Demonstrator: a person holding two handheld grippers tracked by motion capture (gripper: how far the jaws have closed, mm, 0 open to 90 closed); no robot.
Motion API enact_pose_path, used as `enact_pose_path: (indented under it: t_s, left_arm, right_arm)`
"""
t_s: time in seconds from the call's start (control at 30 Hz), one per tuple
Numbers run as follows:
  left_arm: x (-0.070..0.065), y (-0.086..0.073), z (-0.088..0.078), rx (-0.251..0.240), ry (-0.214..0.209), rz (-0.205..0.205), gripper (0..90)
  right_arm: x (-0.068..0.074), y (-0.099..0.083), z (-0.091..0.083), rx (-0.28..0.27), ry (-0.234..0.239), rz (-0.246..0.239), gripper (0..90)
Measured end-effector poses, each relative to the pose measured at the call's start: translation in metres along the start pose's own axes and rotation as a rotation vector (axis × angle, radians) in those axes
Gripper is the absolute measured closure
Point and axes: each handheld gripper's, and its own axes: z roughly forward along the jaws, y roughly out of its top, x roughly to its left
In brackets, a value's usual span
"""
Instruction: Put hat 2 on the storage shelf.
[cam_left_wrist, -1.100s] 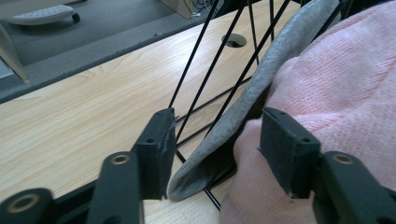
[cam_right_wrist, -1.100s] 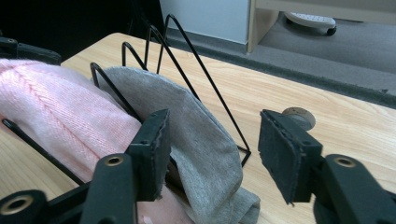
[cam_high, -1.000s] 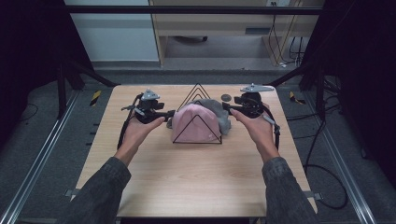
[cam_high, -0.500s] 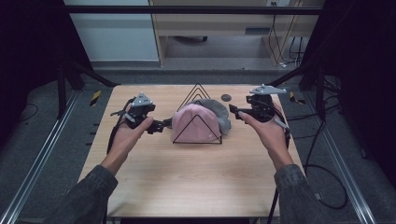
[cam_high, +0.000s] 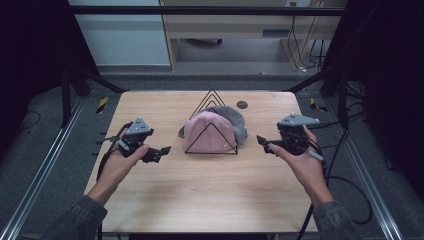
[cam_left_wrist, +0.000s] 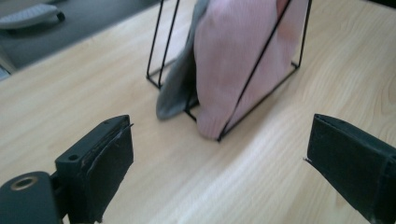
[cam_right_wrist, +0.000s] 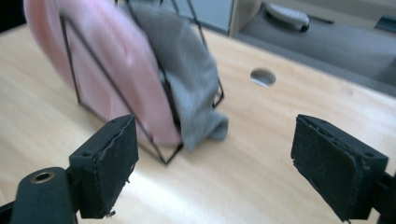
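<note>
Grippers: your left gripper and right gripper have just been opening, now wide, nothing between the jaws, and have drawn back sideways.
Hats: pink hat and grey hat sit in the rack, mid-worktop.
Meaning: placing looks done.

Two knitted hats are counted: one pink hat and one grey hat. One black wire rack with several triangular frames is seen. Two grippers, left gripper and right gripper, are counted above one wooden table.
</note>
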Motion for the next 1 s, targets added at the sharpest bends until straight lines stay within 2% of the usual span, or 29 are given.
enact_pose_path:
  t_s: [0.17,0.27,0.43,0.53,0.73,1.0]
  left_arm:
    - [-0.006,-0.024,0.006,0.048,-0.022,0.006,6.8]
    - [-0.011,-0.037,0.012,0.094,-0.028,0.027,6.8]
    - [-0.015,-0.054,0.018,0.158,-0.043,0.043,6.9]
    - [-0.014,-0.064,0.021,0.189,-0.049,0.035,6.8]
    - [-0.011,-0.082,0.028,0.250,-0.070,0.006,6.6]
    - [-0.008,-0.094,0.036,0.295,-0.075,-0.015,6.2]
  right_arm:
    - [0.005,-0.030,0.008,0.046,0.014,0.027,14.8]
    - [0.009,-0.048,0.016,0.082,0.028,0.048,14.6]
    - [0.014,-0.068,0.028,0.131,0.048,0.058,13.9]
    - [0.016,-0.077,0.033,0.164,0.056,0.057,12.9]
    - [0.017,-0.091,0.044,0.216,0.069,0.094,11.6]
    - [0.019,-0.103,0.056,0.244,0.067,0.110,10.8]
